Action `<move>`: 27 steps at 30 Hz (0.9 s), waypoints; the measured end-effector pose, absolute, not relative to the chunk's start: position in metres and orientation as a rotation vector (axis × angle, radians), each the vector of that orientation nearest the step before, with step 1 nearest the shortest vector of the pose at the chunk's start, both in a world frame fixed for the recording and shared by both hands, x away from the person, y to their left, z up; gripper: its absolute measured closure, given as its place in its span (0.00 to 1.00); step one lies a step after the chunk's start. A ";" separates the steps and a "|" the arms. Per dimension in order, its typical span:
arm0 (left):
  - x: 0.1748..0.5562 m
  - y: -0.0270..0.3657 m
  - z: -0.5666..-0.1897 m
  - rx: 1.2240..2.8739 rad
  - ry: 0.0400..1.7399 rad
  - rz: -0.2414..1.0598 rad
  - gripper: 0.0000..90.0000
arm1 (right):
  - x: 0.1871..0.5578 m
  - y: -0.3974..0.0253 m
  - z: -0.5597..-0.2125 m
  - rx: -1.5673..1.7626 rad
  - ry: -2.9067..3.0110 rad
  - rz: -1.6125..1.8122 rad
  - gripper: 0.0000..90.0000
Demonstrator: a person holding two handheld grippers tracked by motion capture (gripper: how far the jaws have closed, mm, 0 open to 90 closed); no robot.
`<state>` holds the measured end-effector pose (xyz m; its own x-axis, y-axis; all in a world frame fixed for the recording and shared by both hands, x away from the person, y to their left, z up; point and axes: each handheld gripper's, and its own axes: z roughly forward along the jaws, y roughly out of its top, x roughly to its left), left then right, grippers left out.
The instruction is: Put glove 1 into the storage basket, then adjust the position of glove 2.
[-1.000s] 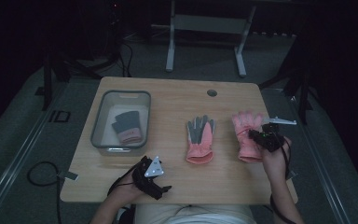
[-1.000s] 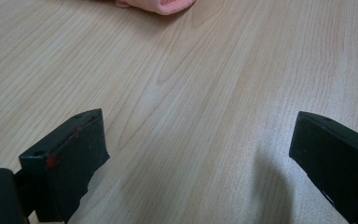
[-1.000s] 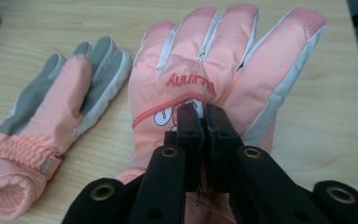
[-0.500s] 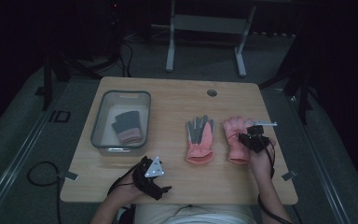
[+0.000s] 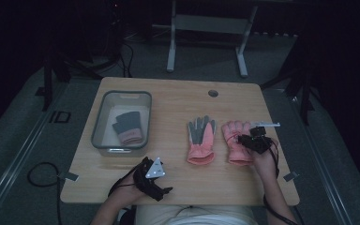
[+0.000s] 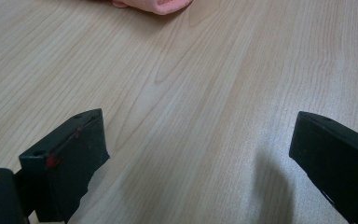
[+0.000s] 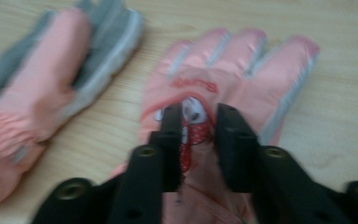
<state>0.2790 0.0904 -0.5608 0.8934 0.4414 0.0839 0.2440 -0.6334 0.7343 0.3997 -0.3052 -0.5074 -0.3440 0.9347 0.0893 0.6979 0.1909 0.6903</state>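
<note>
Right gripper looks pinched on the back of the pink glove, though blur hides the contact. Soft, light fabric; grab a fold mid-back. Beside it lies its mate on the worktop. Left gripper rests spread

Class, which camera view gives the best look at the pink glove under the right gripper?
The right gripper view: the pink glove with a red print is close, fingers spread, between the right gripper jaws. The high view shows it small, beside its pair. The left gripper view shows mainly the wooden table.
</note>
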 end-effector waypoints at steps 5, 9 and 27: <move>0.278 0.090 -0.561 2.280 0.485 0.324 0.04 | 0.399 -0.307 -0.493 1.386 2.195 0.944 0.68; 0.278 0.090 -0.560 2.286 0.483 0.323 0.04 | 0.403 -0.307 -0.494 1.303 2.260 0.878 0.66; 0.278 0.090 -0.560 2.279 0.489 0.317 0.04 | 0.404 -0.307 -0.514 1.381 2.229 0.842 0.97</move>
